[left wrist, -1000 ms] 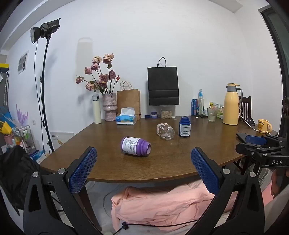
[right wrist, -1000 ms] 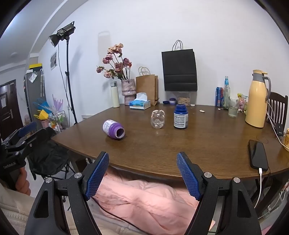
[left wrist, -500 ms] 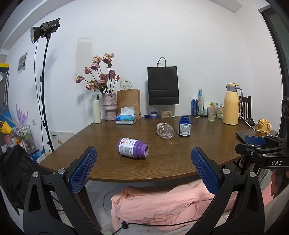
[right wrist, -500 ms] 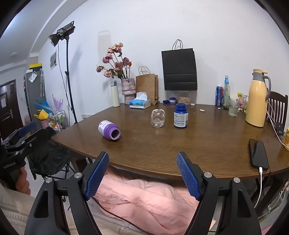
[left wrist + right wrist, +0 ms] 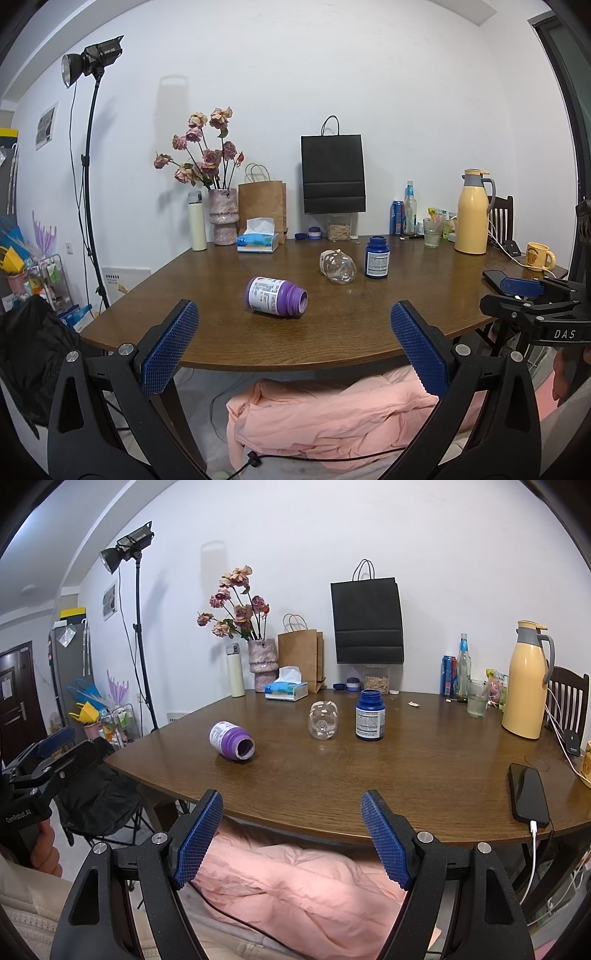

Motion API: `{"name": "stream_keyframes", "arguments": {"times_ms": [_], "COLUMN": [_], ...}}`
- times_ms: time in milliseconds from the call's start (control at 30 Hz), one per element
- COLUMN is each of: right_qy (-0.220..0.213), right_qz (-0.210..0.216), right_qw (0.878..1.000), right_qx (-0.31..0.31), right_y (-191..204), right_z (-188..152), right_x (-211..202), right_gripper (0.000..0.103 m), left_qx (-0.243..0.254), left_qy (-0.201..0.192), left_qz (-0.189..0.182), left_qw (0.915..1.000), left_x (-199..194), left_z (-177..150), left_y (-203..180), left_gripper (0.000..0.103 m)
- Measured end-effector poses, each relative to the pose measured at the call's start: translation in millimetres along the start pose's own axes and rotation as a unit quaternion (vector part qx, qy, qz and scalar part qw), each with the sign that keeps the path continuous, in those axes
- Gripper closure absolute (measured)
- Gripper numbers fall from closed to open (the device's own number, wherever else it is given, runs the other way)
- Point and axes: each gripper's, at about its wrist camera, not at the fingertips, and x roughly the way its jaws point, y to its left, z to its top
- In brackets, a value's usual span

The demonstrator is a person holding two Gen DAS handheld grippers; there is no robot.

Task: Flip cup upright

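A clear glass cup (image 5: 338,266) (image 5: 324,720) lies on its side mid-table. Closer to me, a purple open-mouthed container (image 5: 276,296) (image 5: 232,740) with a white label also lies on its side, mouth toward the right. My left gripper (image 5: 293,312) is open and hangs off the table's near edge, short of the purple container, with nothing between its blue pads (image 5: 170,347). My right gripper (image 5: 291,799) is open too, held before the near edge with nothing in it. Each gripper shows at the edge of the other's view.
A blue bottle (image 5: 370,720) stands upright right of the clear cup. Along the back of the brown table (image 5: 424,775) are a flower vase (image 5: 263,662), tissue box (image 5: 286,691), paper bags and a yellow jug (image 5: 526,679). A phone (image 5: 528,795) lies at right. Pink fabric (image 5: 295,882) lies below.
The purple container rolled slightly to the left and then back to the right. Both grippers have stayed open and nearly still.
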Motion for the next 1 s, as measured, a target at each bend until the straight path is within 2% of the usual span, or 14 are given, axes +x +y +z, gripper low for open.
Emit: {"name": "stream_keyframes", "arguments": {"times_ms": [1000], "right_qy": [0.001], "right_qz": [0.001], "right_qw": [1.0], "right_qx": [0.001], "right_y": [-0.6], "right_z": [-2.3], "right_x": [2.4], "right_gripper": [0.021], "left_qx": [0.0], "left_qy": [0.001], "left_qz": [0.0], "left_qw": [1.0], "left_x": [4.0], "left_z": [-6.3], "left_y": [-2.5], "left_gripper": [0.0]}}
